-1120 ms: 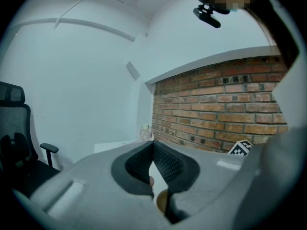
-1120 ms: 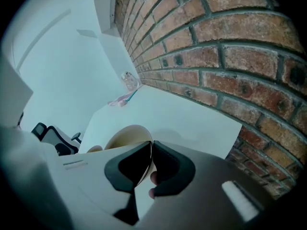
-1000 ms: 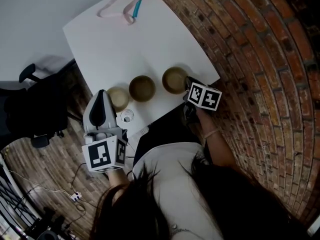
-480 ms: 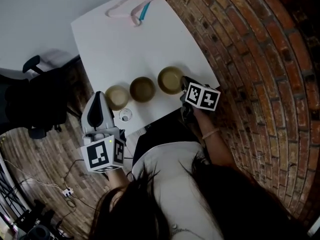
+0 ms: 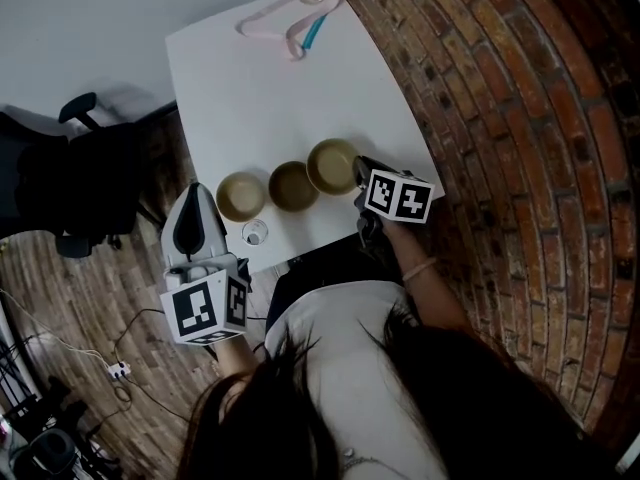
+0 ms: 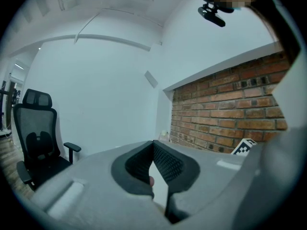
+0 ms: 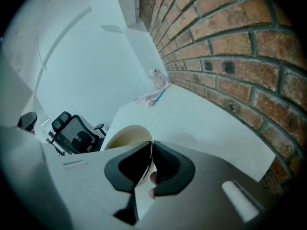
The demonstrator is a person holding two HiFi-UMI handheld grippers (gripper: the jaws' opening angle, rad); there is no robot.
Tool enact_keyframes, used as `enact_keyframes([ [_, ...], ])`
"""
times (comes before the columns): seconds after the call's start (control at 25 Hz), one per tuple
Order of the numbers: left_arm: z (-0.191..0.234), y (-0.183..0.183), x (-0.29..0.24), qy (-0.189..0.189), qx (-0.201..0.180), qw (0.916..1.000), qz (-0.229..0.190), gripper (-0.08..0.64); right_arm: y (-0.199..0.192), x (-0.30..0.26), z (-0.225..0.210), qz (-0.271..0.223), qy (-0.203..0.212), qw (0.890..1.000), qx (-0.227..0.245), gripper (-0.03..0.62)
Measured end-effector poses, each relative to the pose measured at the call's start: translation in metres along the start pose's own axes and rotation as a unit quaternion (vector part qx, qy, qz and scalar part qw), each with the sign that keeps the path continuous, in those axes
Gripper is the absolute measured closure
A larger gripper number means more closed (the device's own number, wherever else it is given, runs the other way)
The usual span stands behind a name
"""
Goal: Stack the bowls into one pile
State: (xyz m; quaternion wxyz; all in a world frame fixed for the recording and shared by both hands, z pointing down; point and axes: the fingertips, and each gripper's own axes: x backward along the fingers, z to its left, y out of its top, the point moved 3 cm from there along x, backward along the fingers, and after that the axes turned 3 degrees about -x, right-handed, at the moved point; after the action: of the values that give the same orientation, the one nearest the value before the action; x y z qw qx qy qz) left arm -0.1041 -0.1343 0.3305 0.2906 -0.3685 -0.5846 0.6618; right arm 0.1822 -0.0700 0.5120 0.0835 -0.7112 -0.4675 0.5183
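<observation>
Item: three bowls, unstacked, in a row near the front edge of the white table (image 5: 260, 78). They are the left bowl (image 5: 240, 196), the middle bowl (image 5: 293, 186) and the right bowl (image 5: 333, 165), the last two touching or nearly so. Step in hand, by judgement: pick-up of the right bowl, the first to be stacked. Right gripper (image 5: 358, 169): jaws closed almost together on the near rim of the right bowl, one inside the wall and one outside; whether the bowl is off the table cannot be told. Left gripper (image 5: 203, 190): jaws closed tip to tip, nothing between them, just beside the left bowl. Next move calls for a lift clear of the middle bowl's rim, then a level carry over it.
</observation>
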Motion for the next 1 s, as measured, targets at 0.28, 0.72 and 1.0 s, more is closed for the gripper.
enact_keyframes([
  [0.28, 0.010, 0.003, 0.006, 0.031, 0.003, 0.9995, -0.005, 0.560, 0.002, -0.017, 0.023, 0.023, 0.032, 0.999, 0.027, 0.571],
  [0.72, 0.029, 0.002, 0.028, 0.083, 0.008, 0.9965, -0.006, 0.560, -0.003, -0.038, 0.058, 0.054, 0.073, 0.994, 0.057, 0.571],
  [1.0, 0.043, 0.001, 0.048, 0.116, 0.012, 0.9932, -0.006, 0.560, -0.012, -0.049, 0.082, 0.072, 0.095, 0.990, 0.076, 0.571],
])
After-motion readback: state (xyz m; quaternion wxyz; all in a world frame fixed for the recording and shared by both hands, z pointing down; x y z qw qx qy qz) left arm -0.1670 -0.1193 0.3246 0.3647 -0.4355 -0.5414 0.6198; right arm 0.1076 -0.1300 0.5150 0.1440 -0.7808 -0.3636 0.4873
